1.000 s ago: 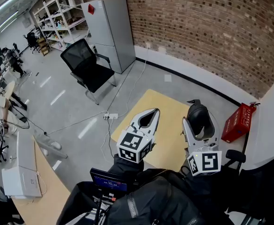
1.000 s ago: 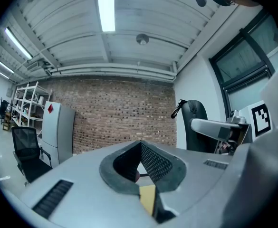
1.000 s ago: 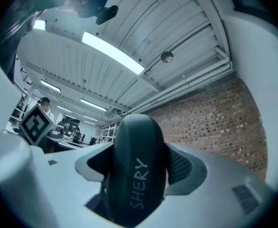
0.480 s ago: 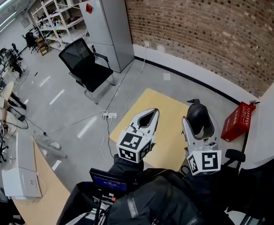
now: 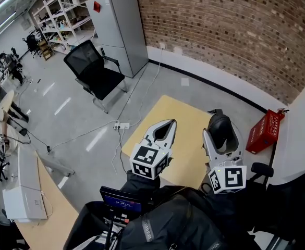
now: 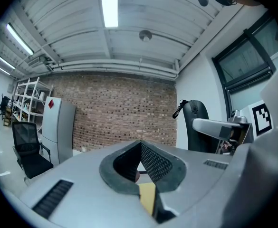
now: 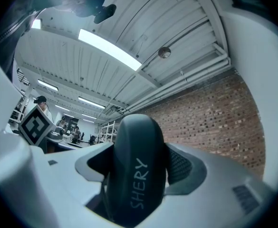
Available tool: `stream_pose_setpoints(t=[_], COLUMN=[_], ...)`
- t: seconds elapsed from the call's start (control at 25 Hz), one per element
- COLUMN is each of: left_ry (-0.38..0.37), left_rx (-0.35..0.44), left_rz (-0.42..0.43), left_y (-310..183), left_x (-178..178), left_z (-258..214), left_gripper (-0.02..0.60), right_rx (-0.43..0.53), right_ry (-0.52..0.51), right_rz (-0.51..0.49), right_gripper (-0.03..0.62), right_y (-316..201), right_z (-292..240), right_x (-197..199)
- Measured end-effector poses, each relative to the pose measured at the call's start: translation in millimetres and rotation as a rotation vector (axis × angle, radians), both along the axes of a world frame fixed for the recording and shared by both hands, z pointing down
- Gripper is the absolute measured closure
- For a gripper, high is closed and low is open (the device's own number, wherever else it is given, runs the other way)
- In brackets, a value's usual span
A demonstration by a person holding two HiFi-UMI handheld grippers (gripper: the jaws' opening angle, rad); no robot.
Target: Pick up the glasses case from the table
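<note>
The black glasses case (image 5: 220,127) stands upright between the jaws of my right gripper (image 5: 222,133), which is shut on it and held up above the yellow table (image 5: 182,120). Seen from the right gripper view, the case (image 7: 137,167) fills the space between the jaws and shows pale lettering. My left gripper (image 5: 165,128) hovers to the left at about the same height; its tips meet and nothing is between them. In the left gripper view the left gripper's tips (image 6: 139,143) touch, and the case (image 6: 193,123) appears at the right in the other gripper.
The table is small and stands on a grey floor by a brick wall. A red box (image 5: 265,134) lies to its right. A black office chair (image 5: 93,70), a grey cabinet (image 5: 119,31) and a power strip with cables (image 5: 123,126) are to the left. A wooden desk (image 5: 44,212) is at lower left.
The head view has shifted a little. Both grippers keep the same pose, and the case stays in the right one.
</note>
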State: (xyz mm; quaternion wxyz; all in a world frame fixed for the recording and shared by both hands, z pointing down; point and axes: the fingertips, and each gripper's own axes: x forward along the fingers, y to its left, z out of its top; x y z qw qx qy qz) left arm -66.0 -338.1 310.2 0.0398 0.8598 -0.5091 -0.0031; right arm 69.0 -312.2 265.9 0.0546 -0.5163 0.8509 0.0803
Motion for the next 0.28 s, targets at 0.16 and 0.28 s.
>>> stream_pose_setpoints(t=[0.16, 0.28], left_ry=[0.000, 0.001], left_rx=[0.000, 0.005], left_rz=[0.004, 0.001], left_y=[-0.3, -1.3], left_x=[-3.1, -6.5], left_z=[1.3, 2.5], left_gripper=[0.581, 0.581], right_rx=[-0.005, -0.010], right_ry=[0.004, -0.001], right_rz=[0.004, 0.005], right_gripper=[0.253, 0.253], right_y=[0.6, 0.1], right_z=[1.6, 4.0], right_x=[-2.8, -4.9])
